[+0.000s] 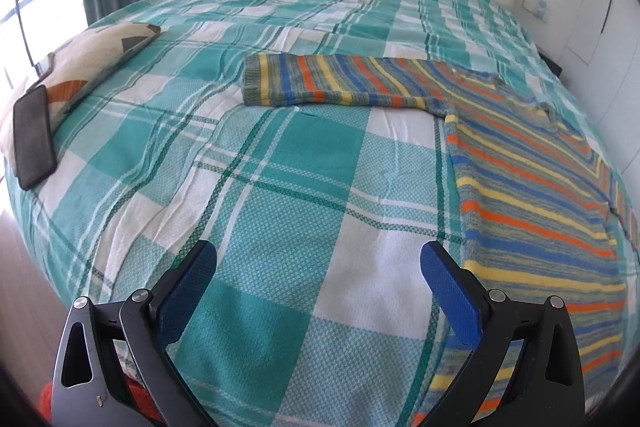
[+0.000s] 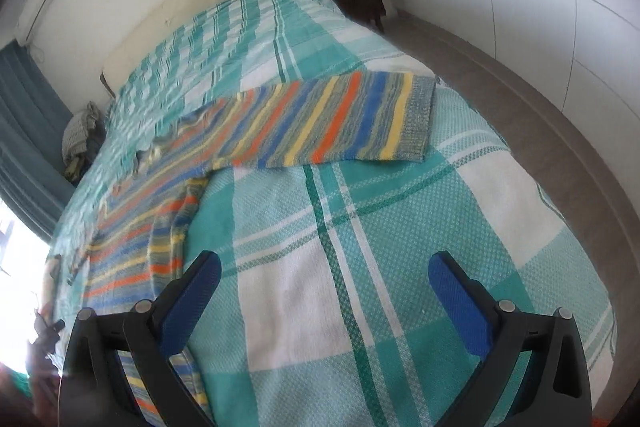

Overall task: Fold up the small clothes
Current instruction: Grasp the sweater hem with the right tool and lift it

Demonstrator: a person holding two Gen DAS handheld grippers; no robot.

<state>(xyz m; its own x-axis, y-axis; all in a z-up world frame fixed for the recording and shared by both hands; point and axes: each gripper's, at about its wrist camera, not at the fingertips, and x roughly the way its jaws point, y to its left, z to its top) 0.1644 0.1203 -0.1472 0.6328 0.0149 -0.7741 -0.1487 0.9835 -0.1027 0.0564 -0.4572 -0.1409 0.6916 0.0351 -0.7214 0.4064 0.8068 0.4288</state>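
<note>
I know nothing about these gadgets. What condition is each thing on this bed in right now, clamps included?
Striped sweater: spread flat on the bed, unfolded, both sleeves stretched out sideways.
Left gripper: open, holding nothing, above the bedspread beside the sweater.
Right gripper: open, holding nothing, above the bedspread.
Checked bedspread: laid over the bed, lightly creased.
Phone: lying flat, screen dark.
Patterned cushion: lying flat near the bed edge.

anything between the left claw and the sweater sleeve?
Nothing visible. Only bare teal-and-white plaid bedspread lies between the open left claw and the outstretched sleeve of the striped knit sweater. The black phone sits far off to the side.
</note>
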